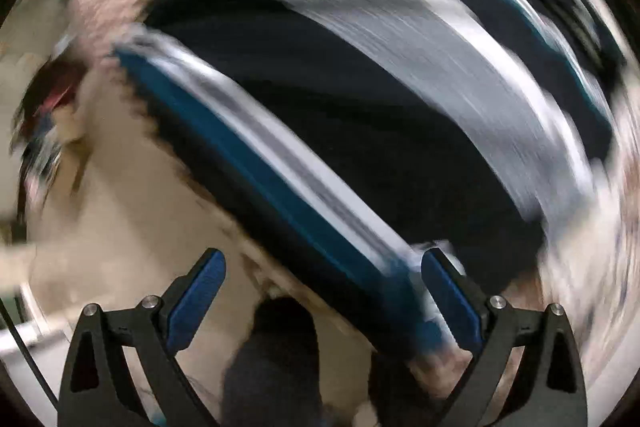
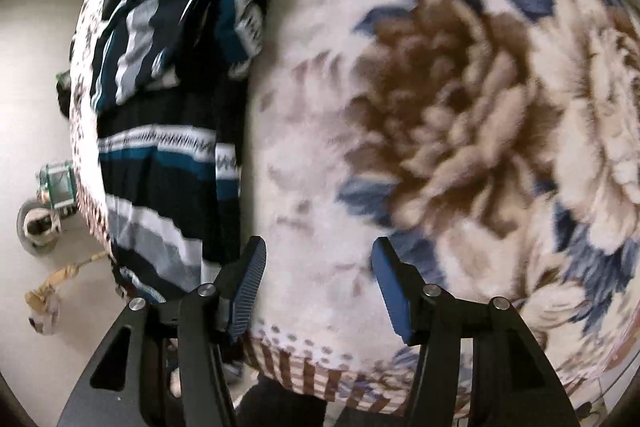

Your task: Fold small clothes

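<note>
Left wrist view: heavy motion blur across the whole frame. I read the left gripper (image 1: 323,297) at the bottom of the frame with its fingers (image 1: 198,301) spread wide and nothing between the blue pads. The garment (image 1: 360,131), a striped piece in black, grey, white and teal, runs as a broad band from the left centre to the lower right of the frame. Its teal edge passes just beside the right-hand pad; I cannot tell whether they touch. A pale blanket (image 1: 132,211) fills the lower left. A dark shape (image 1: 280,355) sits at bottom centre between the finger bases; I cannot identify it.

Right wrist view: I read the right gripper (image 2: 318,277) at bottom centre with its fingers (image 2: 250,289) apart and no cloth between the pads. It hangs over the blanket (image 2: 440,115), which carries a large brown flower and blue leaves and fills the centre and right of the frame. The garment (image 2: 168,131) lies on the blanket along the left third of the frame, from the top down to just beside the left-hand pad. It is bunched at the top and flatter below, with zigzag-patterned white bands crossing it. The floor (image 2: 36,67) shows at far left, with small objects (image 2: 44,211) on it, too blurred to name.
</note>
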`<state>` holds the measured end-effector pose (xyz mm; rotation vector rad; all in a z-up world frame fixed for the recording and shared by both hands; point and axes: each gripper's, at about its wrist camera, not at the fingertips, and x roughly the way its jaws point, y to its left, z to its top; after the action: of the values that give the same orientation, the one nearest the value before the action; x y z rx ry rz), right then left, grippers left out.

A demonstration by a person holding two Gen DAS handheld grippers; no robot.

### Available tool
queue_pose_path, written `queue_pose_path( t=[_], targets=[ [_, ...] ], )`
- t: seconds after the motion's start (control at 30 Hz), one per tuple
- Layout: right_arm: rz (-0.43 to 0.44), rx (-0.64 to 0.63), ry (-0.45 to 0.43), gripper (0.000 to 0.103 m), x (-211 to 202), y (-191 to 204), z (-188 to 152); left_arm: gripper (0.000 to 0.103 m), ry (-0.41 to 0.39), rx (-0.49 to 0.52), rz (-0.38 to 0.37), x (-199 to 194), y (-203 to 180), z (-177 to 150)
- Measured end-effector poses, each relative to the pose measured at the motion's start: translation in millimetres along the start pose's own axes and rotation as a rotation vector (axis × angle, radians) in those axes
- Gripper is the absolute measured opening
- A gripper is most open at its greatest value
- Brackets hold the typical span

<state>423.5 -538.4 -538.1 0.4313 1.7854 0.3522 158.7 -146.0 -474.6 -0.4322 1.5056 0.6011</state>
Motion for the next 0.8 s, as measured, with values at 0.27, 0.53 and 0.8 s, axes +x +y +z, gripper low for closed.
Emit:
queue_pose_path(
  t=[0.27, 0.53, 0.8],
  targets=[
    [0.094, 0.047, 0.12, 0.058, 57.4, 38.6, -62.9, 0.1, -0.171, -0.13, 0.016, -4.1, 89.9, 103.0],
    [0.075, -0.069, 0.072, 0.058, 116.4, 130.2, -95.1, 0.1, -0.141, -0.105, 0.096, 36.6, 127.6, 120.1],
    [-0.412, -0.225, 0.103, 0.058, 139.0, 125.5, -128.5, 0.1, -0.145, -0.106, 0.085, 30.6, 145.8, 110.8]
  ],
)
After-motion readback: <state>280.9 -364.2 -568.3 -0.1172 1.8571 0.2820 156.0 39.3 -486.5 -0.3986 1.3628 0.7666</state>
